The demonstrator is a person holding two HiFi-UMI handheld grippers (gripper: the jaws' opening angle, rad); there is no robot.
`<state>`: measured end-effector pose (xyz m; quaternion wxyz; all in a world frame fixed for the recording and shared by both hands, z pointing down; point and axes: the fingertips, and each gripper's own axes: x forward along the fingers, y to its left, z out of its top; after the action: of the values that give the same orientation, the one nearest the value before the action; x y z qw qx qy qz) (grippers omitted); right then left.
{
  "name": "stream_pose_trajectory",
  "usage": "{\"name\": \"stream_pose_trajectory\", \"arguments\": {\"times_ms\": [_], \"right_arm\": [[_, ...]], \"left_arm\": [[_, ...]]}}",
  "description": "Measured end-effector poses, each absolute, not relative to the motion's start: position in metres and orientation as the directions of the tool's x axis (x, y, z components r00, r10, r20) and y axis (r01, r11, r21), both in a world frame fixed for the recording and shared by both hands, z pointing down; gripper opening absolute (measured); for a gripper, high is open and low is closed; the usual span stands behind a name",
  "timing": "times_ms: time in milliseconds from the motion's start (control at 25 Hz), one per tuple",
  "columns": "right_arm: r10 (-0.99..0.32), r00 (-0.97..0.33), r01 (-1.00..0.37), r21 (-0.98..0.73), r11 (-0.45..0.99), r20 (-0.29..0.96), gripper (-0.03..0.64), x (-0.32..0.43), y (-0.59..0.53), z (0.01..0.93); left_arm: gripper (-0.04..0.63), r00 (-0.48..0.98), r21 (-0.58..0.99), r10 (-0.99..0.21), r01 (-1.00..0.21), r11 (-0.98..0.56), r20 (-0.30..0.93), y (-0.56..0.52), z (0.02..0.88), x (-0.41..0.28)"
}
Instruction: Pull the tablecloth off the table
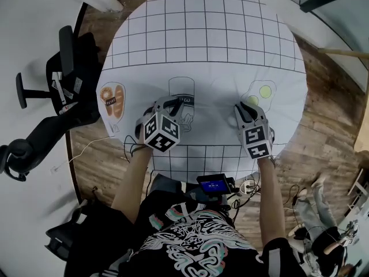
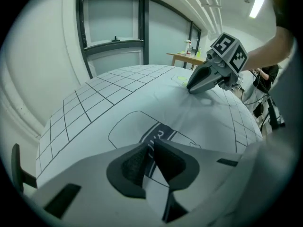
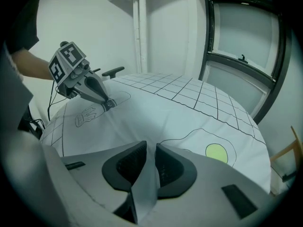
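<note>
Head view: tablecloth is spread over the hidden table. Left gripper and right gripper are each nearly closed, pinching a thin cloth fold near the front edge. Risk: a hard yank slips the folds out; an uneven pull bunches the cloth.

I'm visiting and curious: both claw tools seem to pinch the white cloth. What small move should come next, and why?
The left gripper and the right gripper each have a fold of the tablecloth clamped between the jaws, and the cloth lies fully spread. So the grip looks made, and I'd guess a short, even pull of both back toward the near edge comes next.
</note>
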<state>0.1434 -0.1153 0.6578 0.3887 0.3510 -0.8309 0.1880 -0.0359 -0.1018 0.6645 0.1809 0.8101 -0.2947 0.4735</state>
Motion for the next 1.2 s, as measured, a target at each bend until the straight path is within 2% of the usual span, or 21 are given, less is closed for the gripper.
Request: {"name": "stream_pose_trajectory", "arguments": {"times_ms": [160, 200, 280, 520, 600, 1200], "right_arm": [[-0.444, -0.439, -0.745, -0.04, 0.666, 0.781, 0.065, 0.144, -0.117, 0.657], [-0.449, -0.435, -0.75, -0.038, 0.661, 0.781, 0.029, 0.145, -0.119, 0.657], [-0.454, -0.435, -0.757, -0.043, 0.652, 0.777, 0.02, 0.147, -0.12, 0.657], [-0.468, -0.475, -0.796, -0.137, 0.59, 0.745, 0.02, 0.153, -0.123, 0.657], [-0.475, -0.484, -0.815, -0.18, 0.551, 0.735, 0.02, 0.156, -0.124, 0.658], [-0.478, -0.526, -0.828, -0.293, 0.478, 0.703, 0.02, 0.158, -0.124, 0.653]], "left_arm": [[0.052, 0.367, 0.01, -0.311, -0.661, -0.751, 0.877, -0.104, 0.664, -0.038], [0.052, 0.362, 0.002, -0.315, -0.66, -0.751, 0.878, -0.105, 0.664, -0.038], [0.049, 0.352, -0.01, -0.321, -0.659, -0.752, 0.879, -0.105, 0.664, -0.037], [0.046, 0.366, 0.017, -0.322, -0.683, -0.73, 0.873, -0.107, 0.663, -0.038], [0.011, 0.369, 0.024, -0.323, -0.69, -0.723, 0.872, -0.108, 0.663, -0.039], [0.008, 0.367, 0.044, -0.314, -0.708, -0.704, 0.876, -0.107, 0.662, -0.041]]}}
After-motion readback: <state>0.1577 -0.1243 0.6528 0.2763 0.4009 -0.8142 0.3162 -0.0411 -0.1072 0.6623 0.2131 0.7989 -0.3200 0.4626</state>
